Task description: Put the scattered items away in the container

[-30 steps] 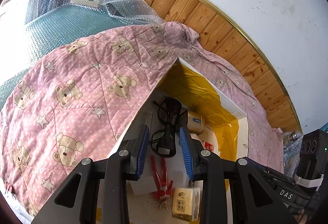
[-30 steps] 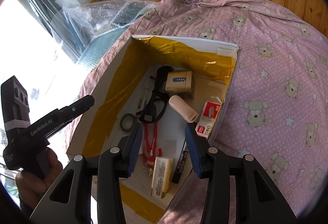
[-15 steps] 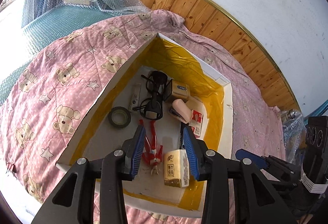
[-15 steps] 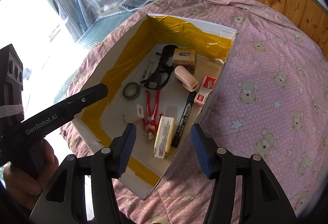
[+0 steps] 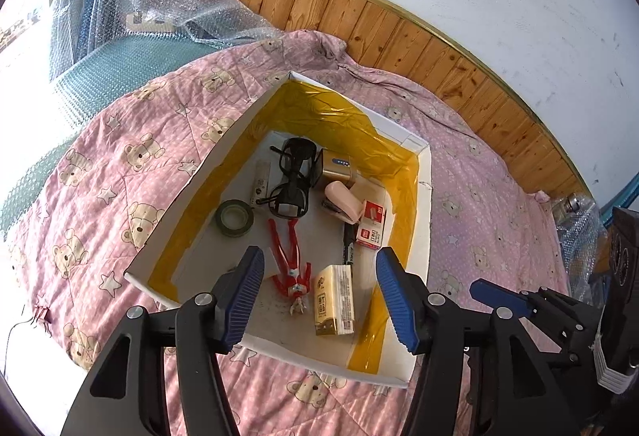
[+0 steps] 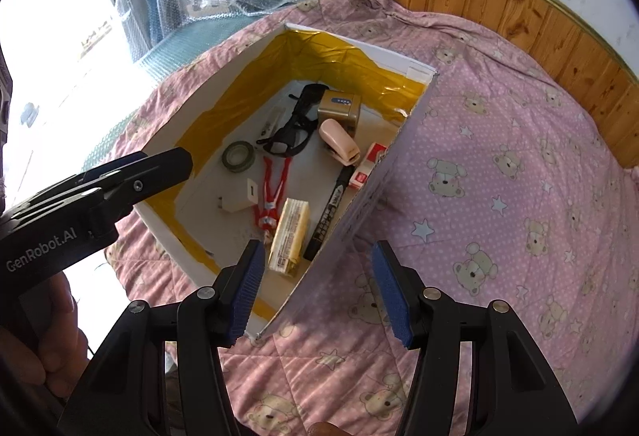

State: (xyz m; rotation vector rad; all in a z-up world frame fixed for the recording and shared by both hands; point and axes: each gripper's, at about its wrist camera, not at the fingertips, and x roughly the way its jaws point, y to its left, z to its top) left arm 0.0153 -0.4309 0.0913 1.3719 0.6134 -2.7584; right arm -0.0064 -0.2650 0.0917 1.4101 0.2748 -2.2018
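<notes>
Box (image 5: 422, 196) on pink bear-print quilt (image 5: 120, 172), white card with yellow tape lining, open at top. Inside, all lying loose on the floor: black glasses (image 5: 291, 176), gold power bank (image 5: 335, 168), pink stapler (image 5: 344, 201), red staple packet (image 5: 372, 224), tape roll (image 5: 235, 217), red figure (image 5: 288, 256), black marker (image 5: 349, 248), tissue pack (image 5: 334, 299), white charger (image 6: 239, 201), small white strip by the glasses (image 5: 260, 178).

Left gripper (image 5: 319, 296): jaws spread wide, nothing between the pads, hovering above near edge of box. Right gripper (image 6: 317, 290): likewise released and empty, poised over the box's right wall and the quilt beside it.

Quilt around the box: no stray items visible in either view. Bubble wrap (image 5: 167, 16) heaped at far left, near the wooden panelling (image 5: 399, 32); not evidently part of the job.

Judged step: gathering looks finished, or nearly; both tools empty above a filled box. Next move, as a guess: check the quilt outside the camera's reach for leftovers; if any, approach with jaws wide and close gently, since soft bedding gives under pressure. Otherwise, withdraw clear of the thin card walls.
</notes>
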